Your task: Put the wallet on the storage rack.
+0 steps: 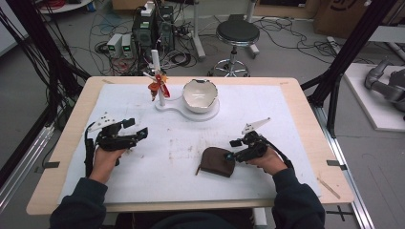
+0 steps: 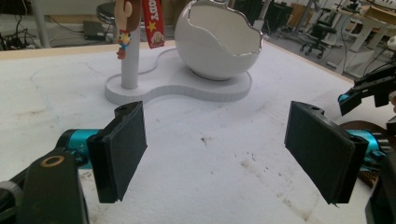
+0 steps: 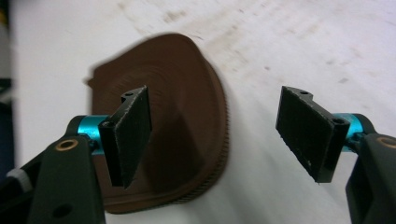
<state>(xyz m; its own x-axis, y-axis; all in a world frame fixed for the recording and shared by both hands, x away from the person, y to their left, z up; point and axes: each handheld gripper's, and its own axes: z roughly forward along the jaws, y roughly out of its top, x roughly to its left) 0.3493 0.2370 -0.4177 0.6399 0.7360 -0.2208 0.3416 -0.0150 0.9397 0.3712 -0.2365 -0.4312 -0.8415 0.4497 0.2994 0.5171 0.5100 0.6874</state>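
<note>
The right gripper (image 1: 232, 149) hangs with its jaws apart over the edge of the one brown pouch (image 1: 217, 161), one jaw above the leather, the other above bare mat, nothing pinched. The left gripper (image 1: 137, 128) gapes empty, well apart to the left. Between the two lies open white mat (image 1: 176, 171). Farther off, one white stand (image 1: 165, 106) carries one egg-shaped bowl (image 1: 200, 95) and one post with hanging charms (image 1: 158, 84). Beyond the wooden table (image 1: 305, 119): one stool (image 1: 237, 33), tangled cables.
</note>
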